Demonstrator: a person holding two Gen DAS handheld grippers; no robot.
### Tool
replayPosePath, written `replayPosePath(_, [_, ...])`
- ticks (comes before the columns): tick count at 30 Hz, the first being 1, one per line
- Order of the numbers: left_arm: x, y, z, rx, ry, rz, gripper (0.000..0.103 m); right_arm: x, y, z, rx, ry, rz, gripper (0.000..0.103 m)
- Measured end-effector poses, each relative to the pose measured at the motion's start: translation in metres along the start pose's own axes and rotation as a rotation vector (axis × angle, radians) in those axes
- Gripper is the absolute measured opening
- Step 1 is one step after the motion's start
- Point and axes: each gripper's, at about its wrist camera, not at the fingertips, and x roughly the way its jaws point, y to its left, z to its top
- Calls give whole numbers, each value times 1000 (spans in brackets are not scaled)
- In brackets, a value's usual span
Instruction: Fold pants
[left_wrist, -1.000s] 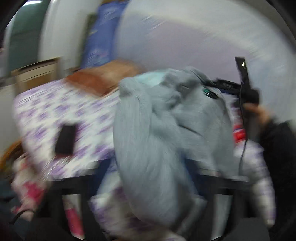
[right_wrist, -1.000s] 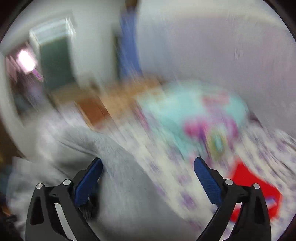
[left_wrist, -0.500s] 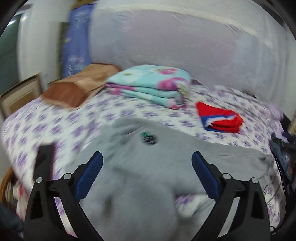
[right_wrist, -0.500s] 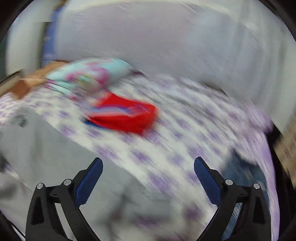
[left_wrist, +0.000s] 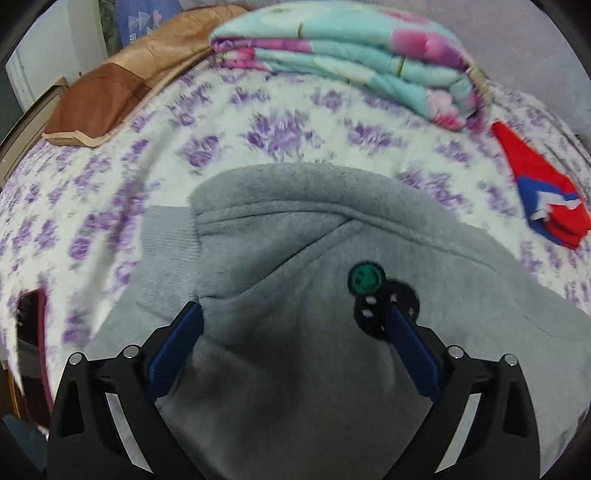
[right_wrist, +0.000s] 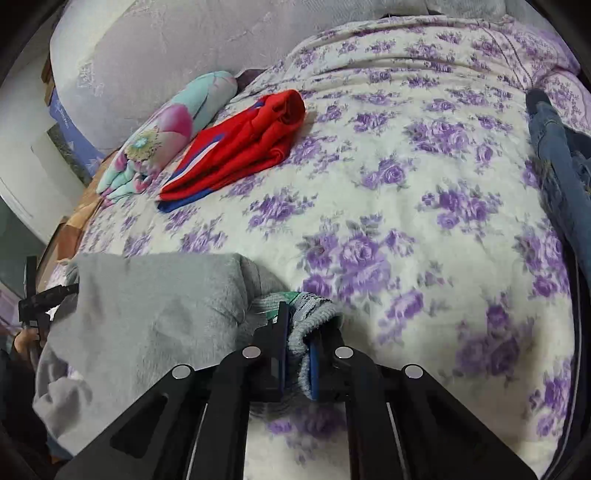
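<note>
Grey pants lie spread on the near part of the bed, on the purple-flowered cover. Right gripper is clamped tight on the ribbed edge of the pants at their right end. Left gripper hangs over the pants with jaws spread wide, gripping nothing, a green badge just beyond its right finger. Red folded garment and folded floral quilt sit farther back, clear of the pants.

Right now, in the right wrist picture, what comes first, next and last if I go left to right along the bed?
Flowery folded blanket → red clothes → blue jeans.
</note>
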Motion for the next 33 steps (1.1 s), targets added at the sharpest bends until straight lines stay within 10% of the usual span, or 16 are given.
replayPosePath(6, [-16,-17,26,3,-69,-4,20,-86,24,27,-78,-328,79,8])
replayPosePath(10, [-44,-9,34,-76,-239,-22,20,-134,28,24,-158,-544,21,8])
replayPosePath(14, [-1,-18,38,-39,-183,99,21,-30,-18,28,-45,-185,-136,14])
replayPosePath(17, [16,-38,32,55,-194,203,25,8,-41,7,54,-124,-167,32])
replayPosePath(19, [9,-43,29,89,-203,203,38,-21,-31,7,70,-215,-252,81])
replayPosePath(20, [4,-40,29,87,-200,178,44,-36,-26,4,54,-270,-257,84])
replayPosePath(23, [-29,-19,26,23,-206,72,45,-75,-7,-7,-5,-305,-188,88])
replayPosePath(27, [-98,9,-5,-2,-284,-34,74,-86,27,-52,-107,-138,67,95])
replayPosePath(30, [-130,26,-37,23,-314,-36,80,-61,50,-79,-153,-9,123,94])
replayPosePath(33, [-138,45,-63,-1,-282,-30,80,-27,74,-95,-186,139,257,16])
